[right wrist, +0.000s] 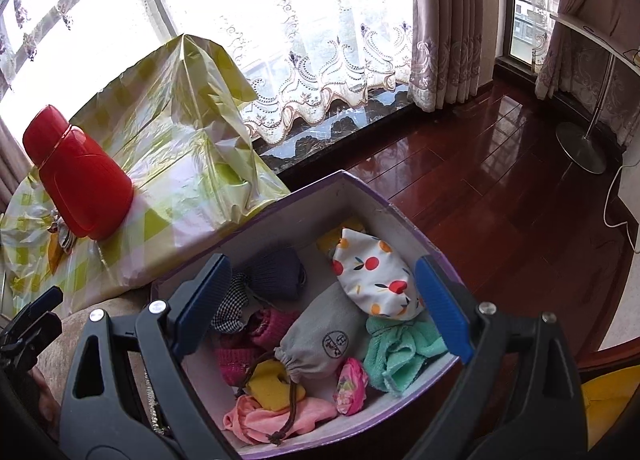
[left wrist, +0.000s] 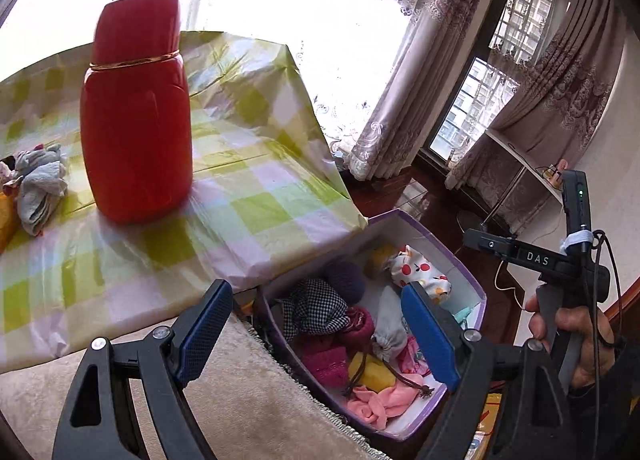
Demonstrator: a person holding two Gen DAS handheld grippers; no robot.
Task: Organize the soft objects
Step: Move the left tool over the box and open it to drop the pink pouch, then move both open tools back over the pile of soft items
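Observation:
A purple-rimmed box [right wrist: 304, 195] stands on the floor beside the table and holds several soft things: a grey drawstring pouch [right wrist: 320, 336], a cherry-print pouch [right wrist: 376, 280], a teal cloth [right wrist: 400, 352], a pink cloth [right wrist: 272, 418], a yellow sponge [right wrist: 272, 384]. The box also shows in the left wrist view [left wrist: 476, 288]. My right gripper [right wrist: 320, 308] is open and empty just above the box. My left gripper [left wrist: 316, 336] is open and empty over the box's near edge. A grey cloth bundle [left wrist: 40, 187] lies on the table at far left.
A red thermos [left wrist: 136, 119] stands on the green-checked tablecloth [left wrist: 248, 187]. A beige cushion [left wrist: 248, 400] lies under the left gripper. Dark wood floor [right wrist: 500, 199], curtains and a floor lamp base [right wrist: 580, 147] lie to the right.

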